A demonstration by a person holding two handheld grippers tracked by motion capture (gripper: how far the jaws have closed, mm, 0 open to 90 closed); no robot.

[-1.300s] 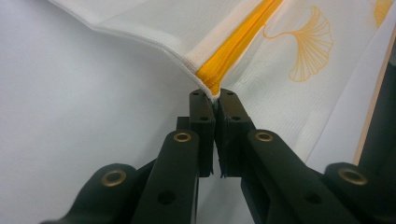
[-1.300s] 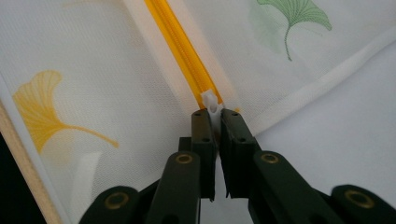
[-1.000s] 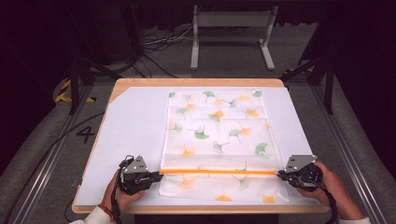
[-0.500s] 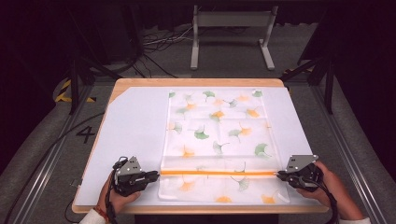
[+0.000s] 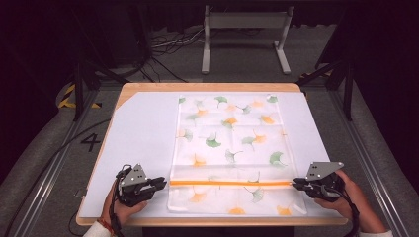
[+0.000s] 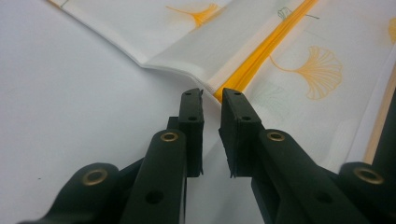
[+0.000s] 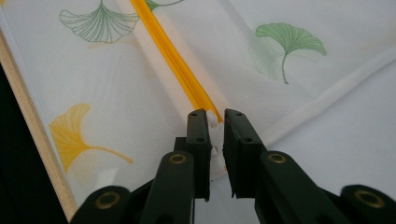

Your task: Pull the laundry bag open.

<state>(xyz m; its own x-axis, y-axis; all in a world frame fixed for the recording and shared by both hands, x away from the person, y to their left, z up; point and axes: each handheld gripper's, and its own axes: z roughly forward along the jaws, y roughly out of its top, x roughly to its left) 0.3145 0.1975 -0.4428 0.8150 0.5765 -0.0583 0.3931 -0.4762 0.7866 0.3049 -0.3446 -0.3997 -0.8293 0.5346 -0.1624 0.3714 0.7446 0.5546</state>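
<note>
Two grippers are seen at either end of an orange-edged fold across a ginkgo-print cloth [image 5: 231,148] spread on the bench [image 5: 143,128]. The left gripper [image 6: 211,100], at eight o'clock, has its jaws just opening, the fold's corner lying just beyond them. The right gripper [image 7: 215,119], at four o'clock, has jaws parting with the fold's end between them, apparently released after the crease was laid.

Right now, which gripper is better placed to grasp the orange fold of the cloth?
Right. Both sets of jaws have just been opening, but the right gripper has the cloth between its jaws, while the left gripper sits just short of the cloth's edge, jaws empty.
</note>
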